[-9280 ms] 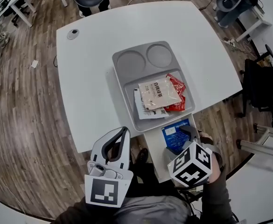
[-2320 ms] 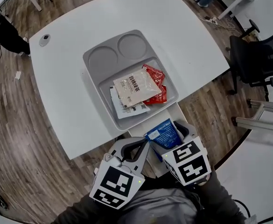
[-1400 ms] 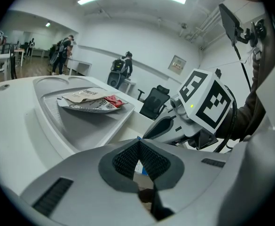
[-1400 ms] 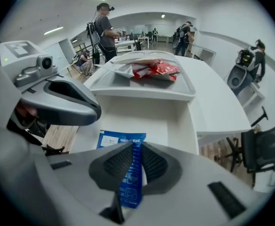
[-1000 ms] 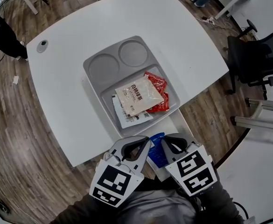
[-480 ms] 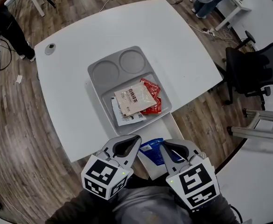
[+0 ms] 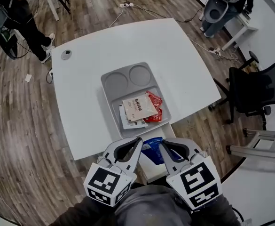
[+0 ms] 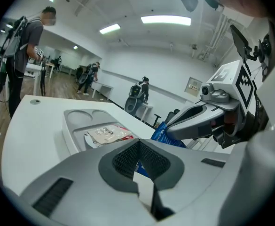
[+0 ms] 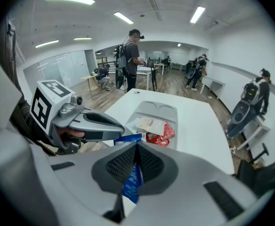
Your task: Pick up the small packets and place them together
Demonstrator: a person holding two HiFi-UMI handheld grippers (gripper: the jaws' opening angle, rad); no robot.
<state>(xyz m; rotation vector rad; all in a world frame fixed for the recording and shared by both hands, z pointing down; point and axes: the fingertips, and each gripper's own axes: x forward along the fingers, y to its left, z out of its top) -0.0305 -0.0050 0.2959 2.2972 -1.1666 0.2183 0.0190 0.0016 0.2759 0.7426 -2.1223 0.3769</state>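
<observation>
My right gripper (image 7: 161, 144) is shut on a blue packet (image 7: 152, 149), held over a small white ledge (image 7: 152, 171) at the table's near edge. The packet's edge sticks out between the pads (image 9: 132, 180) in the right gripper view. My left gripper (image 7: 137, 140) hangs close beside it to the left, shut, with nothing between its pads (image 8: 128, 157). Farther out, a grey tray (image 7: 110, 79) holds a beige packet (image 7: 139, 106) on top of a red packet (image 7: 154, 111) and a white packet (image 7: 126, 122).
The tray has two round empty wells (image 7: 128, 76) at its far end. A small round fitting (image 7: 66, 54) sits at the white table's (image 7: 81, 107) far left corner. A black office chair (image 7: 259, 91) stands to the right, and a person (image 7: 19, 20) stands at the far left.
The table and tray now look smaller and farther off in the head view. Both grippers stay low, side by side. The blue packet is still in the right gripper.
</observation>
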